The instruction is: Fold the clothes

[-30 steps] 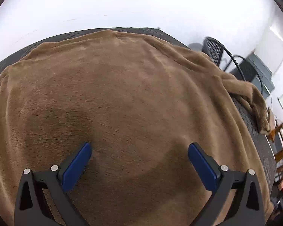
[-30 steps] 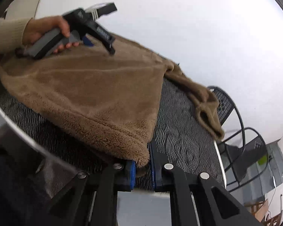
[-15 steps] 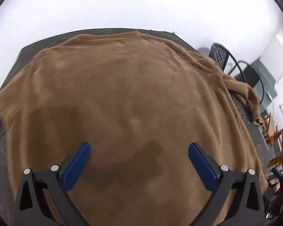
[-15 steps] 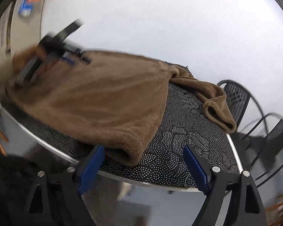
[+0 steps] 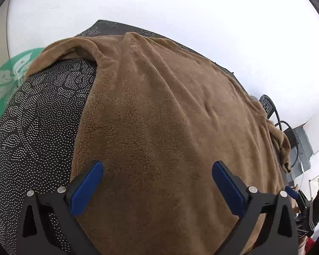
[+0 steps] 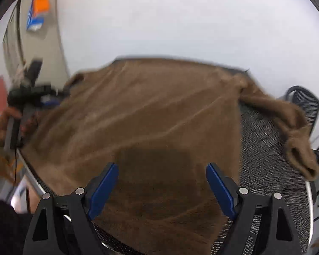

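Note:
A brown fleece garment [image 5: 163,116] lies spread over a round black dotted table [image 5: 38,114]. One sleeve [image 5: 284,148] hangs off the right edge, another sleeve [image 5: 70,48] curls at the far left. My left gripper [image 5: 157,182] is open and empty above the garment's near left part. In the right wrist view the garment [image 6: 148,116] fills the middle, its sleeve [image 6: 295,136] lying on the table [image 6: 263,148] at right. My right gripper [image 6: 161,182] is open and empty over the garment's near hem. The left gripper [image 6: 29,97] shows blurred at far left, held by a hand.
A black mesh chair [image 6: 306,99] stands beyond the table's right side, also in the left wrist view [image 5: 270,106]. A green patterned object [image 5: 8,80] sits past the table's left edge. White wall behind. A cabinet with an orange and blue sign [image 6: 38,12] at upper left.
My right gripper let go of the hem corner, opened wide and moved up over the garment. My left gripper swung left, and bare table and the left sleeve came into view.

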Demonstrator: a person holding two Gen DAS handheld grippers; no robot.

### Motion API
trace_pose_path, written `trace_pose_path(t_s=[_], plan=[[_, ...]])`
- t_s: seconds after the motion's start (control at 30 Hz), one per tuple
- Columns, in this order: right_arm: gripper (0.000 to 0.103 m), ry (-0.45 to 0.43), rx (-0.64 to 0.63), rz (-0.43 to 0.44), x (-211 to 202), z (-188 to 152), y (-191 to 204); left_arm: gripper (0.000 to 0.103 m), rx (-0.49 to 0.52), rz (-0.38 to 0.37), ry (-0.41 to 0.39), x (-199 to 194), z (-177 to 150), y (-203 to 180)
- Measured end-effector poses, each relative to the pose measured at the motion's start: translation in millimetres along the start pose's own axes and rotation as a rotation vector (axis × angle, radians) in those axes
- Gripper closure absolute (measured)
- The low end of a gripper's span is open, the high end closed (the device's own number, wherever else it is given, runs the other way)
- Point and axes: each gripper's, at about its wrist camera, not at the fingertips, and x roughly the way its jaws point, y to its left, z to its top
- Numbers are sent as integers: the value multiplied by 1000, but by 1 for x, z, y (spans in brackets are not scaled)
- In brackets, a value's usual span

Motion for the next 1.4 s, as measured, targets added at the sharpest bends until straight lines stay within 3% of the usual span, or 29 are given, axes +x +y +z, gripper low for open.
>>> trace_pose_path(t_s=[0.13, 0.37, 0.47, 0.63, 0.77, 0.9, 1.0, 1.13, 1.27, 1.4], plan=[[16, 75, -2, 15, 3, -16, -19, 0, 9, 0, -13, -2, -2, 6], [16, 93, -8, 20, 0, -20, -25, 0, 50, 58, 21, 1, 7, -8], [16, 76, -4, 33, -8, -12, -22, 0, 74, 13, 14, -4, 19, -27], [15, -64, 10, 105, -20, 17, -12, 0, 118, -89, 44, 1, 45, -75], [15, -42, 29, 133, 7, 29, -6, 0, 185, -199, 123, 26, 56, -121], [15, 95, 3, 88, 31, 15, -4, 0, 347, -183, 178, 58, 54, -158], [12, 90, -21, 50, 29, 5, -1, 0, 397, -161, 211, 73, 44, -160], [5, 45, 0, 18, 29, -3, 1, 0, 344, -156, 272, 94, 42, -147], [1, 10, 17, 0, 31, -7, 1, 0, 327, -166, 253, 98, 40, -136], [1, 16, 44, -30, 28, -10, 2, 0, 416, -145, 208, 97, 30, -140]])
